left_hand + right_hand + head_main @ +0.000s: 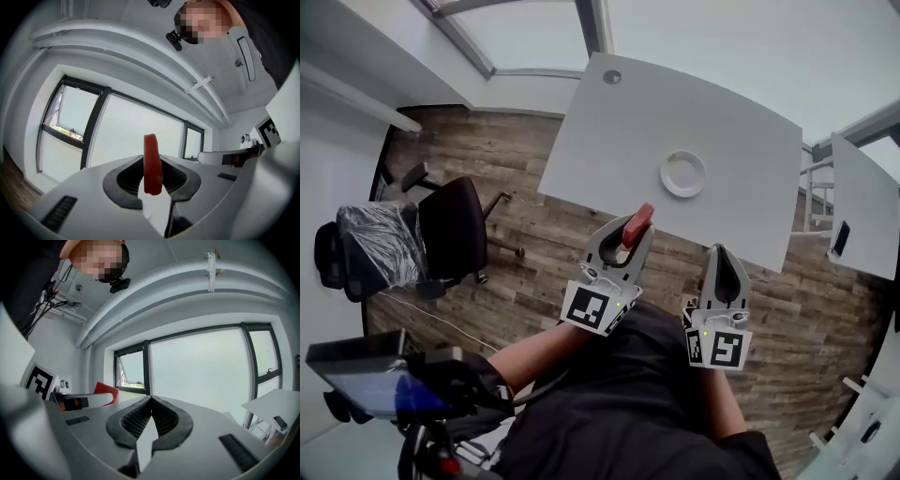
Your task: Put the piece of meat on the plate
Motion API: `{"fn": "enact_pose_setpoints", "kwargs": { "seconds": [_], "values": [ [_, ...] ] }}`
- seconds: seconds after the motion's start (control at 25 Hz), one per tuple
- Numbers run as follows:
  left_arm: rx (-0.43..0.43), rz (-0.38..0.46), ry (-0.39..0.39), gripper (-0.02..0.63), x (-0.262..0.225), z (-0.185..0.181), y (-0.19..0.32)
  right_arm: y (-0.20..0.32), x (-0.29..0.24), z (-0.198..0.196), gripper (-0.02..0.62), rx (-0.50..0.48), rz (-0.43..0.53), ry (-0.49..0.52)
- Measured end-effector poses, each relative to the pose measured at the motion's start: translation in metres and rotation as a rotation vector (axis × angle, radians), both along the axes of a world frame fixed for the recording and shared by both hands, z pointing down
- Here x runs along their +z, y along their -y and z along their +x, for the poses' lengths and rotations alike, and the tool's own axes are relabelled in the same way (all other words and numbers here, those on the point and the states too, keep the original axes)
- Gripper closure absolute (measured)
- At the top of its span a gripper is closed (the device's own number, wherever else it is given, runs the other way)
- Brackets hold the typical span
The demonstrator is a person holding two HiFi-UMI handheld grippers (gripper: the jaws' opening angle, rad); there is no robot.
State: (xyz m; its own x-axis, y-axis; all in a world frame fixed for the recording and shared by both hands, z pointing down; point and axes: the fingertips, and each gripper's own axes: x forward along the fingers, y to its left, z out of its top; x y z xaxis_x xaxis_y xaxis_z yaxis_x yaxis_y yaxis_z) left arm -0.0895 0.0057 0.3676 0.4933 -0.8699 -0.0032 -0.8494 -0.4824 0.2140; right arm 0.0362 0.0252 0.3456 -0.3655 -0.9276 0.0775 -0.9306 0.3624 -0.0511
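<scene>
Dark-clothed, the person's torso (647, 412) fills the bottom of the head view, with both arms reaching forward over the wooden floor (534, 253). Ahead lies the white surface (675, 112), bare except for the plate. It is well apart from the tongs, which are over the floor on its near side. A black office chair (450, 225) stands off to the left and plays no part in the job.

The left tongs (630, 246) are clenched on the piece of meat (639, 223), a red slab pinched near its lower end so that most of it stands up clear of the tips. Held by the edge like this, it can probably be laid flat once the tongs let go. They point roughly toward the surface, which fits carrying the meat over to it.

The right tongs (724, 253) are shut with nothing between the pads. They sit beside the left pair, seemingly just along for the trip.

The small round white plate (682, 174) rests empty near the middle of the surface, so the meat is not yet delivered.
</scene>
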Motion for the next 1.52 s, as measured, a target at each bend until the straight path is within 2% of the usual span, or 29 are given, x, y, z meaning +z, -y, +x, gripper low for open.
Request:
{"fn": "enact_pose_setpoints", "kwargs": {
  "seconds": [0.28,0.52,0.68,0.88,1.12,1.32,1.52],
  "values": [
    [0.027,-0.042,-0.003,0.509,0.011,-0.013,0.032,0.031,0.007,-0.013,0.591,0.029,-0.013,0.015],
    [0.03,-0.095,0.002,0.509,0.034,0.026,0.076,0.079,0.025,0.032,0.591,0.043,-0.046,0.018],
    [0.029,-0.104,-0.005,0.509,0.034,0.016,0.072,0.075,0.016,0.022,0.591,0.043,-0.045,0.004],
    [0.0,-0.126,-0.007,0.509,0.042,0.004,0.074,0.079,0.008,0.003,0.591,-0.008,-0.035,-0.008],
    [0.009,-0.164,0.012,0.509,0.063,0.032,0.1,0.1,0.002,0.014,0.591,-0.047,-0.01,0.003],
    [0.056,-0.174,0.052,0.509,0.068,0.05,0.112,0.108,-0.005,0.02,0.591,-0.056,0.007,0.013],
    [0.043,-0.2,0.066,0.509,0.097,0.071,0.131,0.125,-0.01,0.04,0.591,-0.042,-0.004,0.075]
  ]
}}
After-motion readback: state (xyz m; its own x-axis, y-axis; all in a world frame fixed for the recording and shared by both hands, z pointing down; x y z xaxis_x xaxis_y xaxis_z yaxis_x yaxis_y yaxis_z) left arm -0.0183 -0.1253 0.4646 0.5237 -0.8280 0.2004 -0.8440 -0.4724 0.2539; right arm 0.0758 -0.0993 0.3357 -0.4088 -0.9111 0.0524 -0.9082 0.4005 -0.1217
